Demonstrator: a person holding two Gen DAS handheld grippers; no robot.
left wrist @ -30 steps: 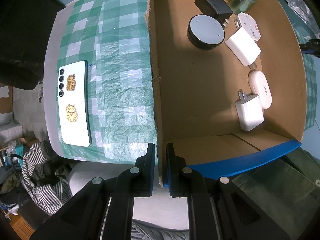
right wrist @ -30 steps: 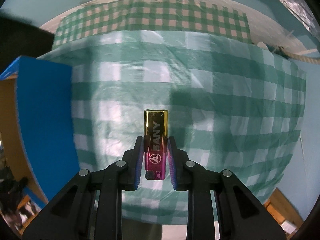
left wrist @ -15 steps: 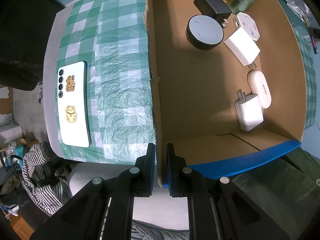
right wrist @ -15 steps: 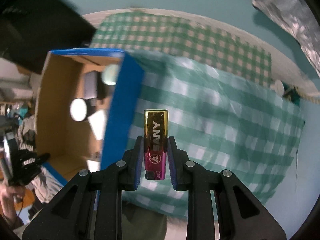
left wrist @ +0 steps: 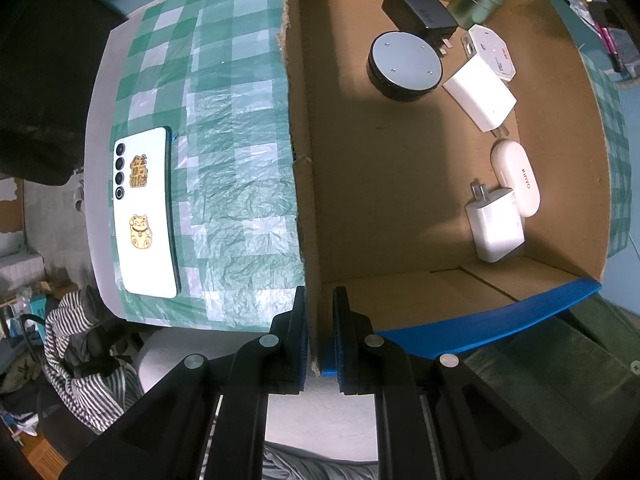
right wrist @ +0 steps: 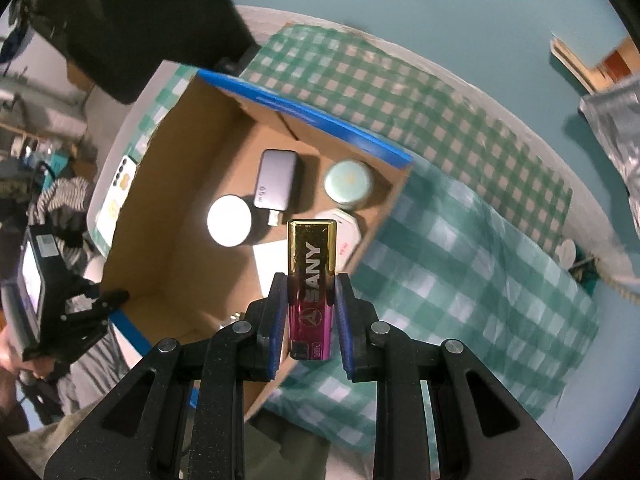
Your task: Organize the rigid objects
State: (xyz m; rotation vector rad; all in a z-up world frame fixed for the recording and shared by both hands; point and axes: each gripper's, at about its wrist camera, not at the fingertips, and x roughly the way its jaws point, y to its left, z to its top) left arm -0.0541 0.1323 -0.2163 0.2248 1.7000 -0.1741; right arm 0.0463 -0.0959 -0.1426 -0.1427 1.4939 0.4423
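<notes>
Step in hand: transport of a lighter (right wrist: pixel 311 288) to the cardboard box (left wrist: pixel 400 184), judged from the layout; several items already lie inside, one phone does not.

Right tool (right wrist: pixel 311 312): clamped on the lower, pink half of the lighter, which is held upright between the blue pads. It is poised over the box's near wall, at about 5 o'clock of the box opening in the right wrist view.

Left tool (left wrist: pixel 319 332): closed on the box wall at its near corner, at 6 o'clock in the left wrist view; the box appears to be steadied by it.

Lighter appearance: slim rectangular body, glossy gold upper half, magenta lower half, "SANY" lettered along its length with a small emblem below. A hard, smooth casing is judged; slipping is possible if the grip is loosened early.

Box contents, left wrist view: round black puck (left wrist: pixel 405 65) at 12 o'clock, dark adapter (left wrist: pixel 420 10) and green tin (left wrist: pixel 475 2) behind it, two white chargers (left wrist: pixel 480 94) (left wrist: pixel 494 222), a white oval case (left wrist: pixel 516 176) at 3 o'clock. A flat white octagonal item beside the tin is not identified with certainty.

Phone (left wrist: pixel 144 212): lies on the checked cloth (left wrist: pixel 232 160) covering the counter, at 9 o'clock, well apart from the box.

Next move, as judged: the lighter is to be carried over a bare patch of box floor, lowered, then released.
</notes>
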